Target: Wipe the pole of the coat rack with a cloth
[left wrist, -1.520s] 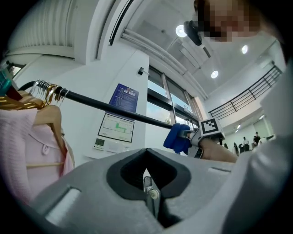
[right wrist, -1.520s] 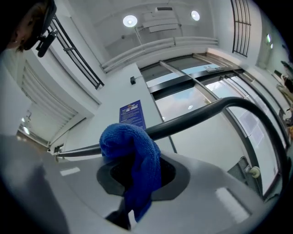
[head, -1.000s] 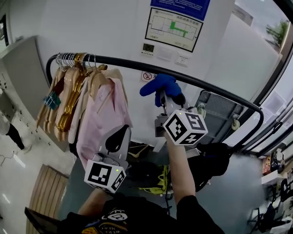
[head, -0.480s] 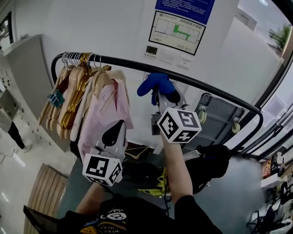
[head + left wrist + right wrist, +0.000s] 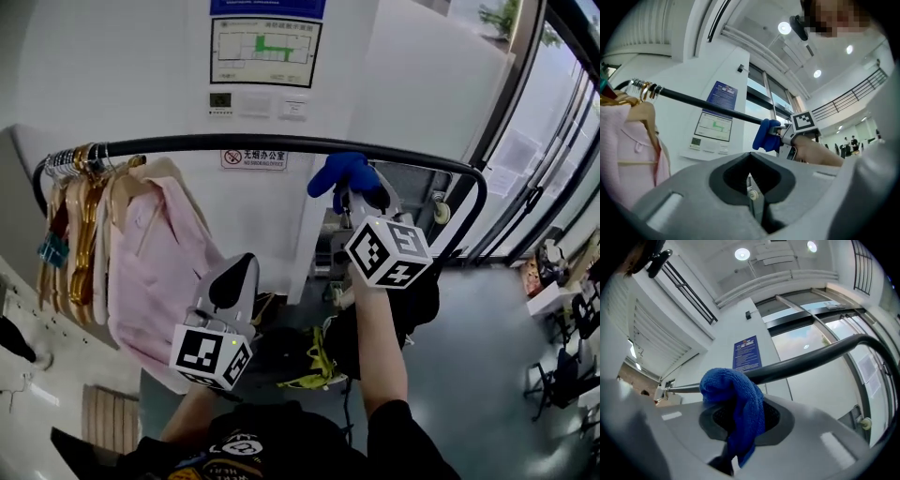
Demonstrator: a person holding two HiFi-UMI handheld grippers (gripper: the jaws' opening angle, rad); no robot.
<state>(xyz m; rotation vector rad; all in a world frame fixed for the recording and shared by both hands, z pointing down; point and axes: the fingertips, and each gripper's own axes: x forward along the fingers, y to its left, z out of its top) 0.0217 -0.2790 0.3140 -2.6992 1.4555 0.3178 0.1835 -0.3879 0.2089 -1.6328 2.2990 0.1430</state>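
The coat rack's black pole runs across the head view and bends down at the right end. My right gripper is shut on a blue cloth and presses it against the underside of the pole right of its middle. In the right gripper view the blue cloth bunches between the jaws with the pole just behind it. My left gripper hangs lower, below the pole, shut with nothing in it. The left gripper view shows the pole and the cloth.
Several wooden hangers and a pink shirt crowd the pole's left end. A white wall with a framed notice stands behind the rack. Bags and a yellow-black item lie on the floor below. Glass doors are at the right.
The head view has swung, so the rack now sits further left and more level. The right gripper with the cloth stays against the pole, now nearer its right bend.
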